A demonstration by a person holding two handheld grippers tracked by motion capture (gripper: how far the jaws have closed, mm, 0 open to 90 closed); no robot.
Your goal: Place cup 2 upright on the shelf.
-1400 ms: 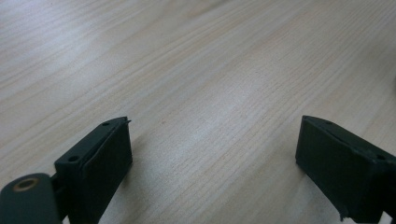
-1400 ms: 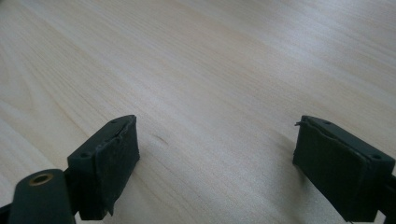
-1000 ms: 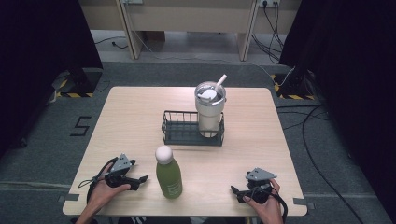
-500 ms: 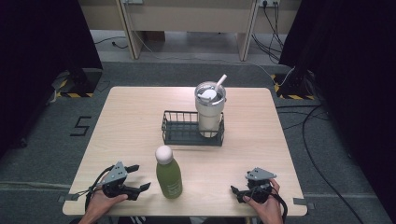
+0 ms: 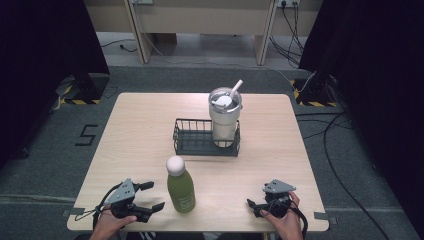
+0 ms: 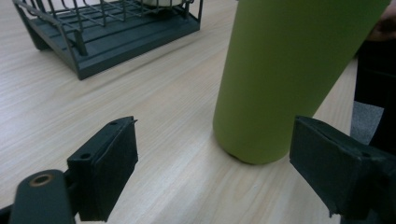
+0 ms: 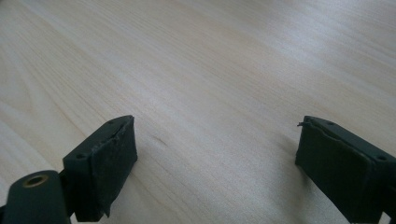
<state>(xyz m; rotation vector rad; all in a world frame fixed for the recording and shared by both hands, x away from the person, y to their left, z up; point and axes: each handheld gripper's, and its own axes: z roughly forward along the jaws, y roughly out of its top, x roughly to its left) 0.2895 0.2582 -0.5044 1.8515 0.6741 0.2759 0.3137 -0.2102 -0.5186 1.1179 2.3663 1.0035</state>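
**benchrat:** Looking at the table (image 5: 140, 130), the green bottle (image 5: 181, 189) with its white cap is seen upright near the front edge, just beside the left gripper (image 5: 150, 196). That claw is spread wide, nothing pinched, and the bottle's base is framed partly between the jaws in the left gripper view.

**wirebasket_fan:** Agreed. The right gripper (image 5: 251, 205) is spread too, held over bare wood. The steel tumbler (image 5: 224, 119) with a straw is stood in the right end of the dark wire basket (image 5: 192, 140), well apart from the bottle.

**benchrat:** A tip-over could be expected if the bottle gets nudged low by one jaw before both are closed. It's tall and narrow, and could be rolled off the nearby edge.
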